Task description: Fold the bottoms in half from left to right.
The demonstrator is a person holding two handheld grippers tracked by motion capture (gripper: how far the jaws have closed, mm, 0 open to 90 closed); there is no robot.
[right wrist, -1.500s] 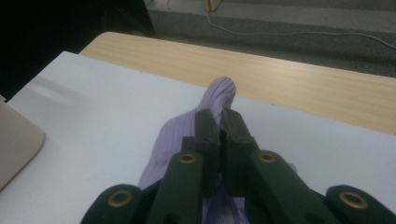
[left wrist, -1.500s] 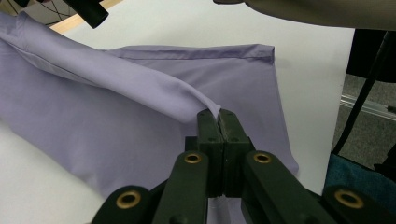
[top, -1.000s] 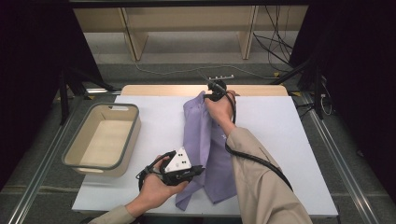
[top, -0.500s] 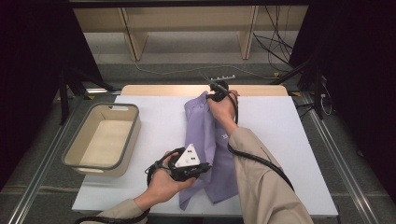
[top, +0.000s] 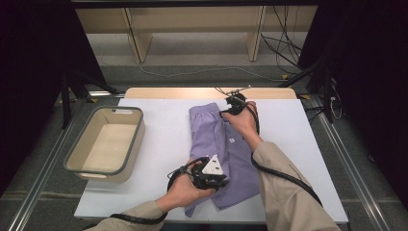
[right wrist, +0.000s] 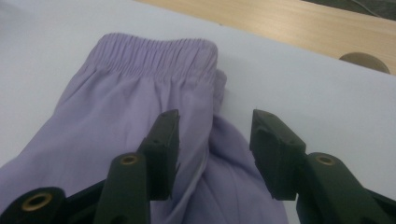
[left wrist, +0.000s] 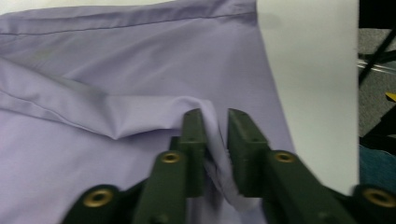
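We have the purple trousers (top: 219, 154) folded lengthwise at the table's centre, the tub (top: 103, 144) at nine o'clock empty. Both claws have just been opening: the left gripper (top: 211, 177) stands slightly apart with a pinch of cloth between, the right gripper (top: 235, 102) wide apart over the waistband. We judge cross-folding and stowing remain.

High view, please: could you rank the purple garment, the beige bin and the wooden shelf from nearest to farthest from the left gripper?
1. Purple garment: under the left gripper.
2. Beige bin: to its left on the table.
3. Wooden shelf: beyond the table's far edge.
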